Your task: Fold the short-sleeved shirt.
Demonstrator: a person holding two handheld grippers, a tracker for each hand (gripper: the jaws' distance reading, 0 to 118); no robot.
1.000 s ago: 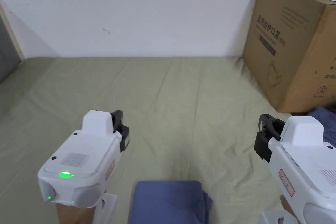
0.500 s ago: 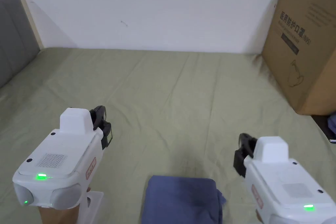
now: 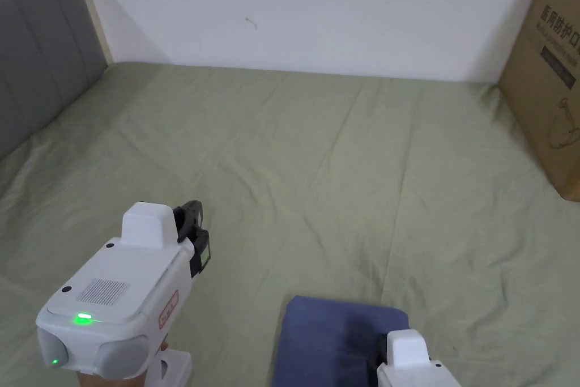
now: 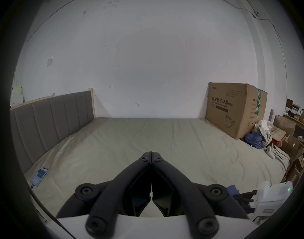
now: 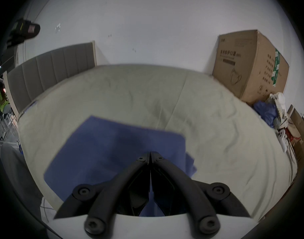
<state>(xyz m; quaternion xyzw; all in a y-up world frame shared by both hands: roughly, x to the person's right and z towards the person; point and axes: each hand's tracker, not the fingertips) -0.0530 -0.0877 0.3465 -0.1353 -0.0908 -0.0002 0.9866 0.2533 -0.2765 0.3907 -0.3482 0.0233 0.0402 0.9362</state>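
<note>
The short-sleeved shirt (image 3: 334, 337) is a dark blue, neatly folded rectangle lying on the green bed sheet (image 3: 340, 178) near the front edge. In the head view my left gripper (image 3: 195, 222) hovers over bare sheet to the shirt's left, jaws pressed together and empty. My right gripper (image 3: 380, 355) sits low at the frame's bottom, over the shirt's right part. In the right gripper view its jaws (image 5: 150, 154) are closed tip to tip just above the blue shirt (image 5: 113, 144), with no cloth seen between them. The left gripper view shows its own gripper (image 4: 151, 158) shut.
A large cardboard box (image 3: 552, 93) stands at the right against the white wall. A grey padded headboard (image 3: 34, 65) runs along the left. A phone (image 4: 39, 174) lies on the sheet's left edge. A pile of clothes (image 4: 258, 137) and boxes sit beyond the bed's right side.
The head camera has turned left. My right gripper has come back and inward, from beside the shirt to over its right part. My left gripper has stayed about where it was.
</note>
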